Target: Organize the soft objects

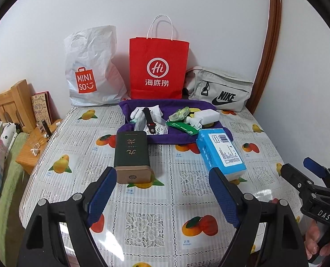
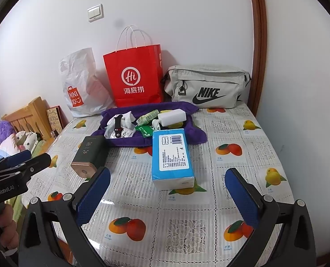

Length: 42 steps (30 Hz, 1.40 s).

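Both grippers agape above table

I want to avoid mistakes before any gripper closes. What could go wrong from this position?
1. The blue tissue pack rests partly on the purple towel; pulling either one may drag the other and spill the small items there.
2. The dark tea tin lies close in front of the open left gripper; it is hard, so grabbing it would be wrong.
3. The open right gripper could crush the tissue pack if it squeezes strongly.
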Each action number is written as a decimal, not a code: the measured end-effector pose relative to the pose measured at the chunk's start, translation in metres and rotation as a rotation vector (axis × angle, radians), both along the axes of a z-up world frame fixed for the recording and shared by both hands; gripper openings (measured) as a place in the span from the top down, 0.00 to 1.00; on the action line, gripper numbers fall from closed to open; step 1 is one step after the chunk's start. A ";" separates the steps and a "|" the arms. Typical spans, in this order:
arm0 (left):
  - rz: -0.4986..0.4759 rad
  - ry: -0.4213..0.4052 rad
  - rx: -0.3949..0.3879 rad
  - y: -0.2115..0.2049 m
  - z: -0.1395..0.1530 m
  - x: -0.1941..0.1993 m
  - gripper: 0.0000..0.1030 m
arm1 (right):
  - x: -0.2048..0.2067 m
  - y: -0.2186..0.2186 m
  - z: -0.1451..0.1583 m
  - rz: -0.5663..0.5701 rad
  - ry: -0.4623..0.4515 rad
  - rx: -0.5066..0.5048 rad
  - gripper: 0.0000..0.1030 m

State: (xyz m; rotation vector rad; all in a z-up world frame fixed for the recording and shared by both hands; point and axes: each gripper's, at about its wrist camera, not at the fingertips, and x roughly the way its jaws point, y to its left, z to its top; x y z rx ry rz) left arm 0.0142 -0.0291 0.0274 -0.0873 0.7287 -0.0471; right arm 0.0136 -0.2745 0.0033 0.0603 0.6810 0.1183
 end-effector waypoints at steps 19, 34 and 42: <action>-0.001 0.007 -0.005 0.000 -0.001 0.000 0.18 | -0.003 -0.001 -0.001 -0.002 -0.003 0.001 0.01; 0.002 0.006 -0.004 0.001 -0.001 -0.001 0.18 | -0.005 0.003 0.001 0.002 -0.003 -0.003 0.01; 0.001 0.005 -0.004 0.001 -0.001 -0.002 0.18 | -0.005 0.002 0.000 0.000 -0.004 -0.004 0.01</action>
